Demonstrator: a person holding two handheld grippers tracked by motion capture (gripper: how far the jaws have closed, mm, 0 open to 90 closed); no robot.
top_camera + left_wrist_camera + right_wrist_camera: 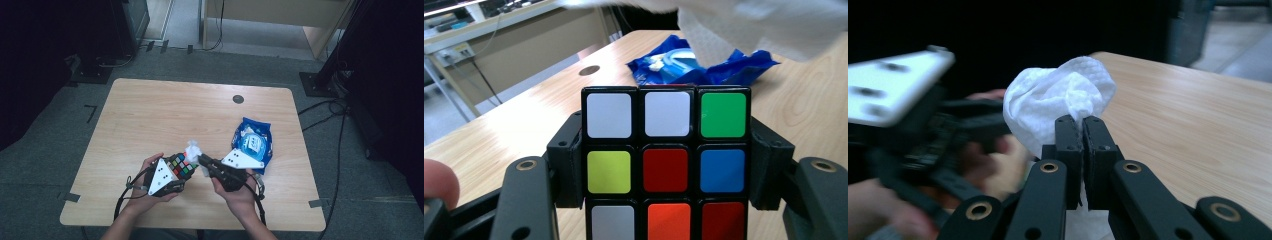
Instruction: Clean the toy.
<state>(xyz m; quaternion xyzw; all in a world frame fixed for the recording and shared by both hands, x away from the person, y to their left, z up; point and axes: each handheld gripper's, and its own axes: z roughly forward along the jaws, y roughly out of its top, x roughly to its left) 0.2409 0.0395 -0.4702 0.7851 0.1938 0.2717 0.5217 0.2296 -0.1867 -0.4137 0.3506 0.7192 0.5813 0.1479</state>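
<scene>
High view shows the left gripper (176,173) at six o'clock on the table (150,115), its jaws clamped on the sides of a colour cube (182,166). Just at the cube's three o'clock, the right gripper (202,161) has its jaws pinched tight on a white wet wipe (193,149), bunched above them. The blue wipe pack (254,141) lies at four o'clock on the table. Judging by this, a wipe is pulled and the cube is held ready; wiping its faces appears yet to be done.

Left gripper (176,170) jaws spread wide, gripping; right gripper (200,161) jaws pinched together, clamping.
</scene>
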